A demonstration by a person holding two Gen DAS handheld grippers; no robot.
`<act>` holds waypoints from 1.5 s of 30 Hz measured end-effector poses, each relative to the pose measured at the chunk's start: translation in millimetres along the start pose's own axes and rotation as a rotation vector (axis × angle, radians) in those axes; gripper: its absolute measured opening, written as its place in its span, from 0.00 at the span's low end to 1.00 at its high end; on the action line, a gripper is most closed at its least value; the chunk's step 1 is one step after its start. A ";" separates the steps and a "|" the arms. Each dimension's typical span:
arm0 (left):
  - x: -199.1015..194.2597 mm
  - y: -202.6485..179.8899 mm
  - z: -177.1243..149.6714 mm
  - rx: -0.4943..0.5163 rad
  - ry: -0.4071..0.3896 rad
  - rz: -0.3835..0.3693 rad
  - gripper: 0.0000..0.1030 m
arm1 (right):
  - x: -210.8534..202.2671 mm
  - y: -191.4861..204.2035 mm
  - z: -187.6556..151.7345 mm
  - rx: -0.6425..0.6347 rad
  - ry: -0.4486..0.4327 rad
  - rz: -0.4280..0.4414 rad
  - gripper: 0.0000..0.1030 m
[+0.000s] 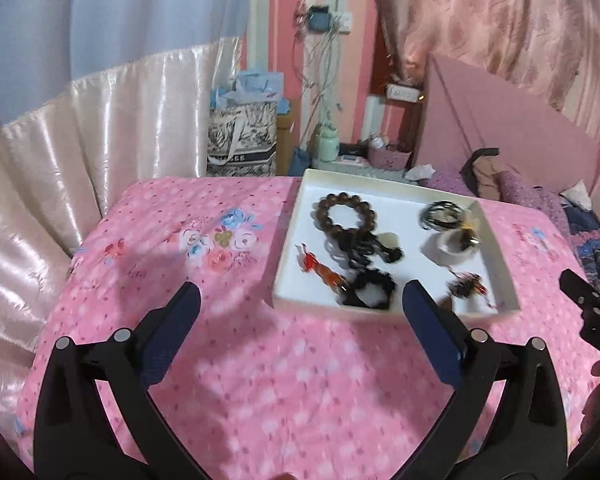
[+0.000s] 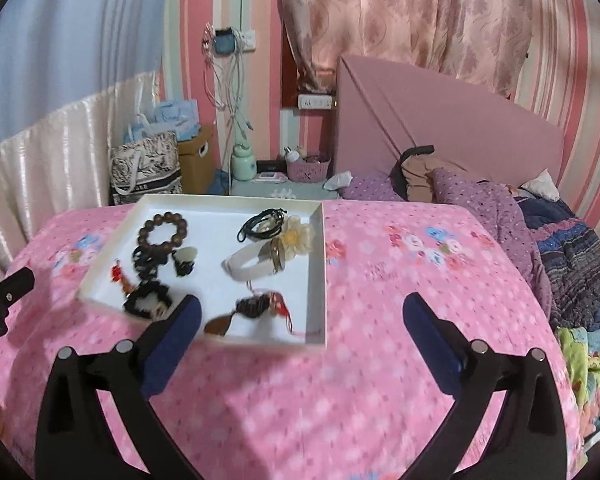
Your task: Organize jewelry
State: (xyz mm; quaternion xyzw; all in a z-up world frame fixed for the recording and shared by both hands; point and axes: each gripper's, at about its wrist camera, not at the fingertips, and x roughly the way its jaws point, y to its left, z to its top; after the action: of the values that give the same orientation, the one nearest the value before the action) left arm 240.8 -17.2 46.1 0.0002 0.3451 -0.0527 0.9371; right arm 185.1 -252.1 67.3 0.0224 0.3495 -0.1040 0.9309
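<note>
A white tray is sitting on the pink bed cover, and the jewelry is all lying inside it, so nothing is getting lost on the soft bed. A brown bead bracelet is lying at the far left of the tray, away from the other things. A black cord is curling up at the far right, just beside a pale flower. A white bangle is resting in the middle, touching the flower. Near the front, a black fuzzy band and a dark charm with red string are lying a bit blurry, so their small parts are hard to make out. The pieces seem sorted into little spots, so the job looks mostly done. The left claw is hanging over the bed cover, in front of the tray, with its two fingers spread wide and nothing between them. The right claw is spread wide too, holding nothing, with its left finger showing in front of the tray's near edge. Both claws are staying off the jewelry.
</note>
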 end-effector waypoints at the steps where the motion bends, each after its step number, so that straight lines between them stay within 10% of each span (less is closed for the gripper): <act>1: -8.9 -2.6 -3.4 0.006 -0.012 -0.005 0.97 | -12.1 0.6 -6.8 -0.005 -0.010 0.004 0.98; 15: -60.5 -14.8 -79.5 0.070 -0.128 0.023 0.97 | -37.6 4.5 -73.7 0.007 -0.034 0.069 0.98; 45: -49.9 -15.6 -89.5 0.074 -0.096 0.000 0.97 | -37.3 12.6 -89.2 0.003 -0.047 0.000 0.98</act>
State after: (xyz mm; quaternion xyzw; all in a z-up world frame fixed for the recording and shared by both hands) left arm 143.6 -24.5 10.7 0.0321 0.2977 -0.0655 0.9519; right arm 102.7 -223.0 24.1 0.0212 0.3276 -0.1051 0.9387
